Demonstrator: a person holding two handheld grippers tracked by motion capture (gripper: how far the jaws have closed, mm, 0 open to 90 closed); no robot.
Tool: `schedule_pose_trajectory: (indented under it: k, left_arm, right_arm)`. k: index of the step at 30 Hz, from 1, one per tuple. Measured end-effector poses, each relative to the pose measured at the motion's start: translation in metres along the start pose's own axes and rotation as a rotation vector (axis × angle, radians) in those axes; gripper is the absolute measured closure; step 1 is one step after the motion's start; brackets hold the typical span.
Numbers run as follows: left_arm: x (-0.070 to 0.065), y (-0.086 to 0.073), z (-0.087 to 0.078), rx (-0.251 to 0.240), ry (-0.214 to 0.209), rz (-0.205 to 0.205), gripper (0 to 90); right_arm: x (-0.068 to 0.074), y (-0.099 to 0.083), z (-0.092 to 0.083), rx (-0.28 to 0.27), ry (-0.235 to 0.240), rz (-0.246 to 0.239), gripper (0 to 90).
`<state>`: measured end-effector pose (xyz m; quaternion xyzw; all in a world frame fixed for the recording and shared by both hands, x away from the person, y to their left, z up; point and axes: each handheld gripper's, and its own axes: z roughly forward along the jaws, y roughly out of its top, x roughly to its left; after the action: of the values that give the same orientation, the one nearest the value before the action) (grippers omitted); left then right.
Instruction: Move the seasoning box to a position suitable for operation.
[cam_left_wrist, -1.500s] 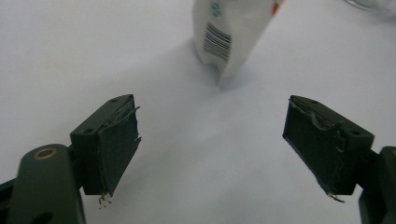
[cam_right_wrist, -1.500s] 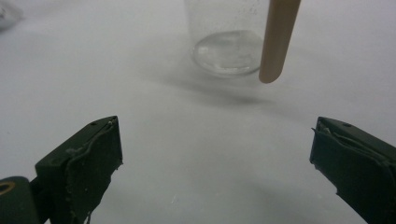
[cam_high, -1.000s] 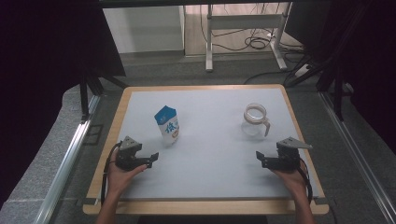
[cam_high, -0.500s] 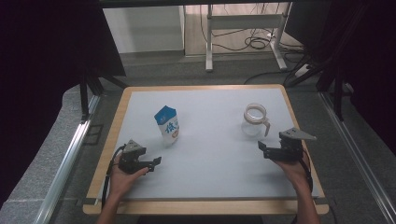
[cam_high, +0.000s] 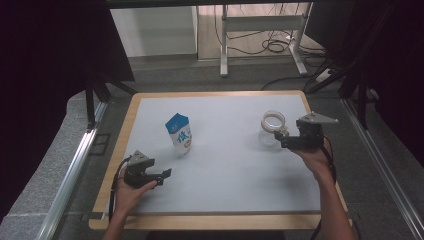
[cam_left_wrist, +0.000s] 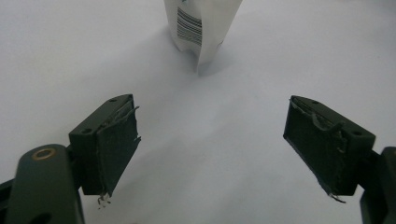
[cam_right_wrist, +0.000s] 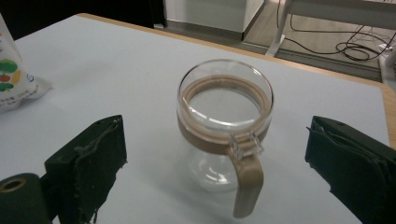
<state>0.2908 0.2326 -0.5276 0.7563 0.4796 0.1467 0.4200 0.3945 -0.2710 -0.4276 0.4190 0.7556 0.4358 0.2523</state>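
A clear glass jug (cam_high: 272, 128) with a brown collar and handle stands upright at the right of the white table top (cam_high: 230, 165). My right gripper (cam_high: 281, 137) is open just behind it, and in the right gripper view the jug (cam_right_wrist: 224, 112) stands between and slightly beyond the spread jaws, handle towards me. A blue-and-white pouch (cam_high: 179, 133) stands left of centre. My left gripper (cam_high: 165, 175) is open near the front left, low over the table, a short way from the pouch (cam_left_wrist: 201, 28). Nothing lies between the left gripper's (cam_left_wrist: 212, 140) pads.
The table has a wooden rim (cam_high: 215, 93). Black curtains hang on both sides. A metal frame (cam_high: 260, 30) and cables (cam_high: 277, 46) lie on the floor beyond the far edge. Part of the pouch (cam_right_wrist: 14, 74) shows at the left of the right gripper view.
My right gripper has moved forward, away from the person, up to the glass jug. The left gripper has shifted slightly towards the front edge. Both stayed open.
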Motion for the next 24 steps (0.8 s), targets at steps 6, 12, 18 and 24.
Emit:
schedule_pose_trajectory:
  k: [6, 12, 18, 24]
  left_arm:
    - [0.001, 0.000, -0.002, 0.000, -0.004, 0.000, 17.1]
    - [0.002, 0.000, -0.002, 0.000, -0.005, -0.004, 16.9]
    - [0.004, -0.001, 0.000, 0.008, -0.008, -0.001, 16.9]
    - [0.004, -0.002, 0.000, -0.006, 0.005, -0.001, 16.8]
  right_arm:
    - [-0.006, 0.014, 0.017, 0.029, -0.003, -0.009, 5.7]
    - [-0.013, 0.024, 0.039, 0.059, 0.029, -0.003, 4.2]
    - [-0.015, 0.024, 0.068, 0.118, 0.042, -0.018, 3.7]
    - [-0.017, 0.017, 0.085, 0.155, 0.047, -0.010, 3.4]
